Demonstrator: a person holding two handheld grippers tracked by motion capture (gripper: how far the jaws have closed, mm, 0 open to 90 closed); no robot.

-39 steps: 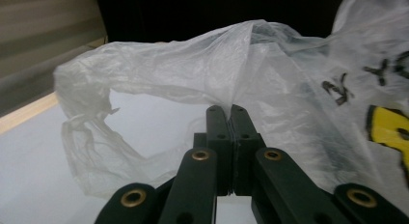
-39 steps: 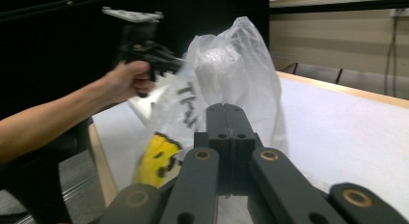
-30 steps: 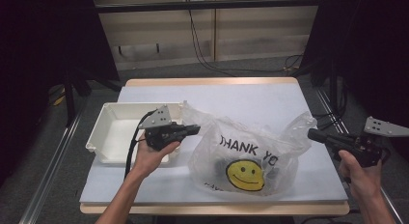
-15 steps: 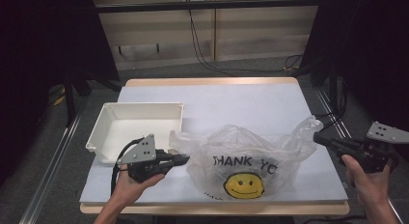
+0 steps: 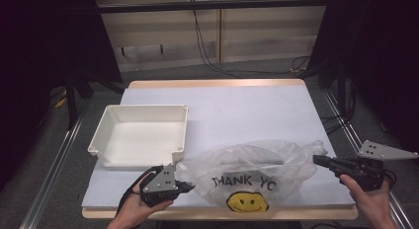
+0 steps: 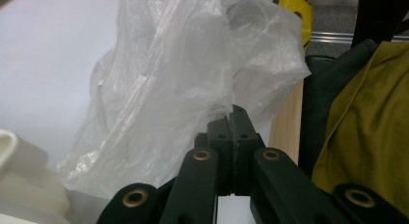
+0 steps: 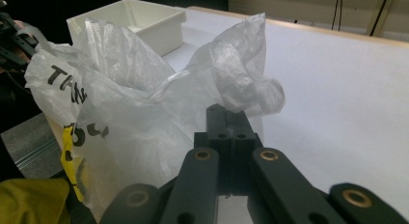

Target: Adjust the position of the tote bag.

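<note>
A clear plastic bag [image 5: 247, 170] printed with black letters and a yellow smiley lies stretched across the front of the white table [image 5: 237, 110]. At the bag's left end my left gripper [image 5: 190, 185] is shut on its thin film [image 6: 193, 79], close to the table's front edge. My right gripper [image 5: 318, 160] pinches the bag's right handle [image 7: 241, 79], jaws closed on the film. The bag [image 7: 120, 113] sags between the two grippers, its printed side hanging over the front edge.
A white rectangular bin [image 5: 141, 135] stands empty at the table's left, just behind my left hand; its corner [image 6: 24, 180] lies close beside the left gripper. The table's wooden front edge [image 5: 296, 211] runs right under the bag. Metal rails flank the table.
Both grippers moved toward the front edge and lower, the left one farther, dragging the bag forward and away from the bin. The bag now lies flatter.
</note>
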